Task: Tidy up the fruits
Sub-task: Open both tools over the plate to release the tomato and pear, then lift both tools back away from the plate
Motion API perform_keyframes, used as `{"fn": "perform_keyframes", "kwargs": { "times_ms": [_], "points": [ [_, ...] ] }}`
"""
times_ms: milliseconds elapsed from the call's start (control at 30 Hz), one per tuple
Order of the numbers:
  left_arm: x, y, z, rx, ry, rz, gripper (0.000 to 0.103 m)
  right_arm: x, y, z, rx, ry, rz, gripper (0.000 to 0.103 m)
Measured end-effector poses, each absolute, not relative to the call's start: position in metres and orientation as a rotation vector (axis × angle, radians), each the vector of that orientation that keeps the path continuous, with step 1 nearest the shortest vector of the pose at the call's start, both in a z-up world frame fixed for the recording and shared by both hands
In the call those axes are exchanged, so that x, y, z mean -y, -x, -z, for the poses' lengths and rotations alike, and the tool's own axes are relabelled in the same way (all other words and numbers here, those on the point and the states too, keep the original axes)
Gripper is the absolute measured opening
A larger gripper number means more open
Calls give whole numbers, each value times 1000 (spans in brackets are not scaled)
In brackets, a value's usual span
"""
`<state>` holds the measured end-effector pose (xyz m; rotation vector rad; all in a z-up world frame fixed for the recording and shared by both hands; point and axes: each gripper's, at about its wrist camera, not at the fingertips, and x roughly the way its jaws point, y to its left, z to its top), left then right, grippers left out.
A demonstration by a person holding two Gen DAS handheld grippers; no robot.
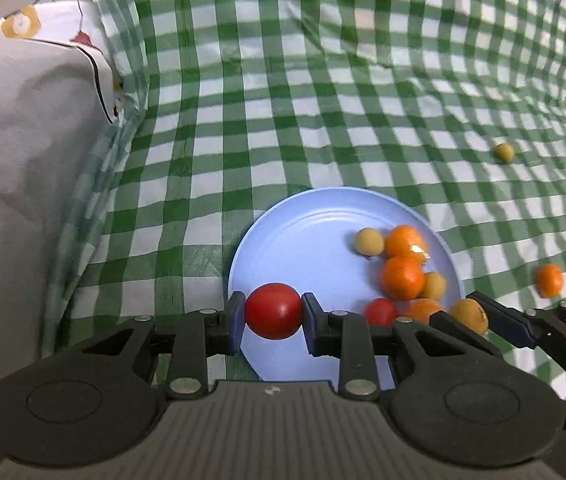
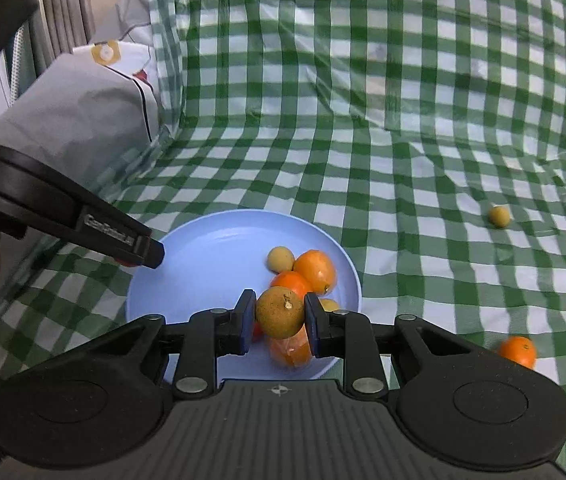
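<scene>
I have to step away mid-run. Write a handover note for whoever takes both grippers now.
Left gripper: shut on a red tomato, over the plate.
Right gripper: shut on a brown fruit, over the plate's near side.
Done: several oranges, small brown fruits and a tomato already in the plate.
Left: release both; fetch the loose orange and small fruit off the cloth.

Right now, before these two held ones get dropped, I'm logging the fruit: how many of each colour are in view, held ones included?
red fruits: 2
orange fruits: 4
tan fruits: 4
Total: 10
</scene>
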<state>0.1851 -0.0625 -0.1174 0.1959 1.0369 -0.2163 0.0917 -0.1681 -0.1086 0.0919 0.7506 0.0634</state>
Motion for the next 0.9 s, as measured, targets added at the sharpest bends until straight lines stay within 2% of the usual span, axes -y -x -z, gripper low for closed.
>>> {"fn": "perform_keyframes", "kwargs": {
  "times_ms": [200, 233, 267, 300, 333, 367, 433, 533, 733, 900],
  "points": [
    [67, -200, 135, -1053, -221, 208, 35, 167, -107, 122, -768, -91, -81, 27],
    [67, -201, 135, -1054, -225, 211, 51, 166, -109, 124, -771, -91, -97, 27],
    [66, -201, 134, -1060, -223, 214, 75, 166, -112, 125, -779, -85, -117, 28],
    [64, -200, 130, -1056, -213, 211, 85, 165, -113, 125, -790, -75, -128, 39],
    [60, -197, 125, -1031, -192, 208, 95, 164, -114, 124, -800, -64, -127, 55],
    [58, -191, 118, -1001, -180, 210, 101, 164, -111, 121, -798, -62, -117, 62],
    [54, -179, 108, -986, -190, 206, 102, 164, -101, 116, -791, -68, -109, 78],
    [45, -156, 98, -1016, -206, 194, 103, 164, -77, 105, -816, -73, -95, 89],
    [14, -79, 68, -1026, -172, 137, 103, 165, -11, 70, -843, -140, -64, 99],
    [-4, -26, 41, -1018, -121, 111, 103, 155, 33, 33, -780, -164, -44, 100]
  ]
}}
